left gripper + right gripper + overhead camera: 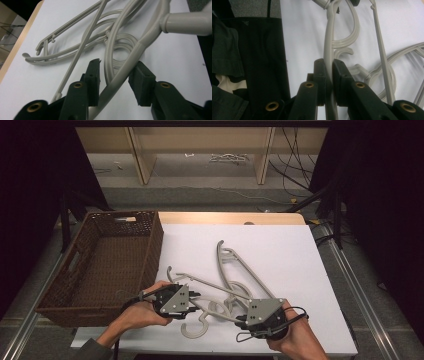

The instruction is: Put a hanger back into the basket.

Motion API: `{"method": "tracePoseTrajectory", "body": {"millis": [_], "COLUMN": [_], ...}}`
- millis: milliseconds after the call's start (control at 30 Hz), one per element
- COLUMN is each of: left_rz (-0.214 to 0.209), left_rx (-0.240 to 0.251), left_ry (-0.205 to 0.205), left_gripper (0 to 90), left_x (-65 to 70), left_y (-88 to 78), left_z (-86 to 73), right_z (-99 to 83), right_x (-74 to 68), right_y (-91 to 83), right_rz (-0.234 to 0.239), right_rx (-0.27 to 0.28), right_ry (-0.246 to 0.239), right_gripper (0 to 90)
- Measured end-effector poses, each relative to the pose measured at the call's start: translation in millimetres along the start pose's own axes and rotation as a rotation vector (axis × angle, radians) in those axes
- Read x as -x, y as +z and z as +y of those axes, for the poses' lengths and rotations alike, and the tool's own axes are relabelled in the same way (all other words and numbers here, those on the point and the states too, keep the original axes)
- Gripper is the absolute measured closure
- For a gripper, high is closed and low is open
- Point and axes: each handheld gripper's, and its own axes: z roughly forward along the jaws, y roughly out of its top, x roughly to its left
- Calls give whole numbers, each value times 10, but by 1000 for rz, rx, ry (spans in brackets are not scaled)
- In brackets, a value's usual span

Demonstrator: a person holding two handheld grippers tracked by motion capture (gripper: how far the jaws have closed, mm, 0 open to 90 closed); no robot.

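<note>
Nearest the bench's front edge: right gripper [243, 321], clenched on the arm of a grey plastic hanger [329, 57], pads [320, 75] pressed against the bar from both sides. Just left of it, left gripper [196, 301], jaws spread apart, straddling the same hanger's arm [125, 70] without touching it, hook [192, 329] curling toward the front edge below. Behind both, on the white bench top [280, 250], a tangle of more grey hangers [235, 270], overlapping, one long arm reaching toward the far side. To the left, touching the white top's left edge, an empty brown wicker basket [150, 245]. Farther back, a bare wooden strip of bench [225, 217], then floor with loose cables [290, 170].
</note>
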Motion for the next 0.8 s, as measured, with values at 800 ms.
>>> {"method": "tracePoseTrajectory", "body": {"millis": [800], "left_rz": [-35], "left_rx": [137], "left_ry": [-42], "left_gripper": [787], "left_x": [16], "left_y": [-116], "left_z": [117], "right_z": [-166], "right_x": [293], "right_y": [-229], "right_rz": [-92], "right_rx": [180], "right_ry": [-2], "right_gripper": [707]}}
